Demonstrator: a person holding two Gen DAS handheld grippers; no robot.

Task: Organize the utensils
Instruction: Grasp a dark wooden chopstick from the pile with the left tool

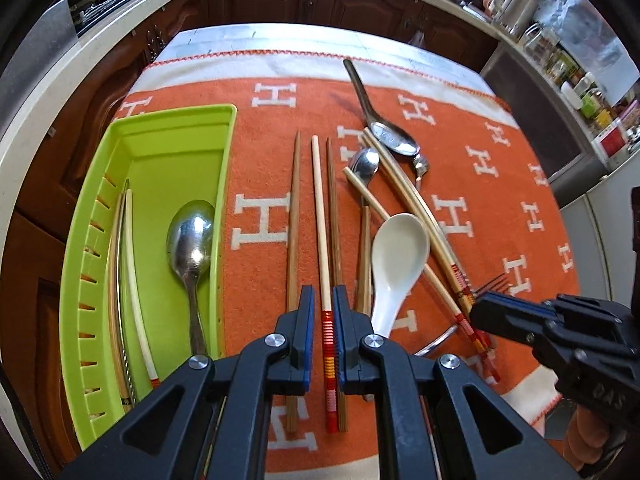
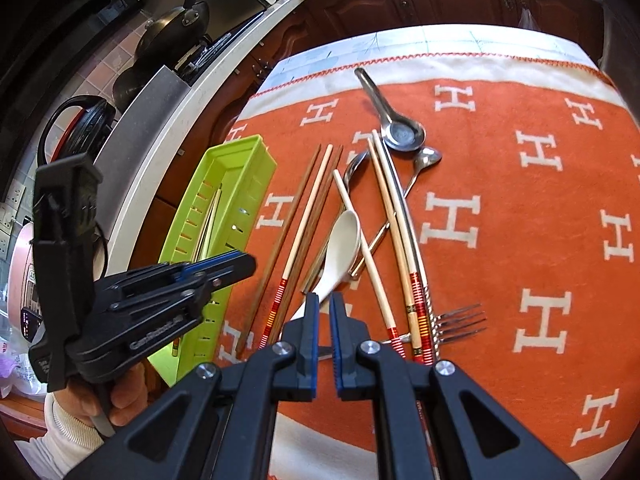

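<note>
A lime green tray (image 1: 224, 168) sits at the left on the orange cloth. It holds a metal spoon (image 1: 190, 236) and pale chopsticks (image 1: 132, 260). Loose on the cloth lie brown chopsticks (image 1: 294, 220), a pale chopstick with red bands (image 1: 320, 220), a white ceramic spoon (image 1: 400, 248), a flat metal spoon (image 1: 390, 136) and a fork (image 2: 460, 320). My left gripper (image 1: 324, 296) hovers shut and empty over the banded chopstick, beside the tray (image 2: 240, 152). My right gripper (image 2: 325, 300) is shut and empty above the handle of the white spoon (image 2: 344, 240).
The orange cloth (image 2: 520, 184) with white H marks covers a small table. Dark wooden cabinets and a pale counter (image 1: 48, 92) curve around it. Pans (image 2: 172, 28) sit on a stove at the far left. A hand (image 2: 124, 392) holds the left gripper (image 2: 248, 260).
</note>
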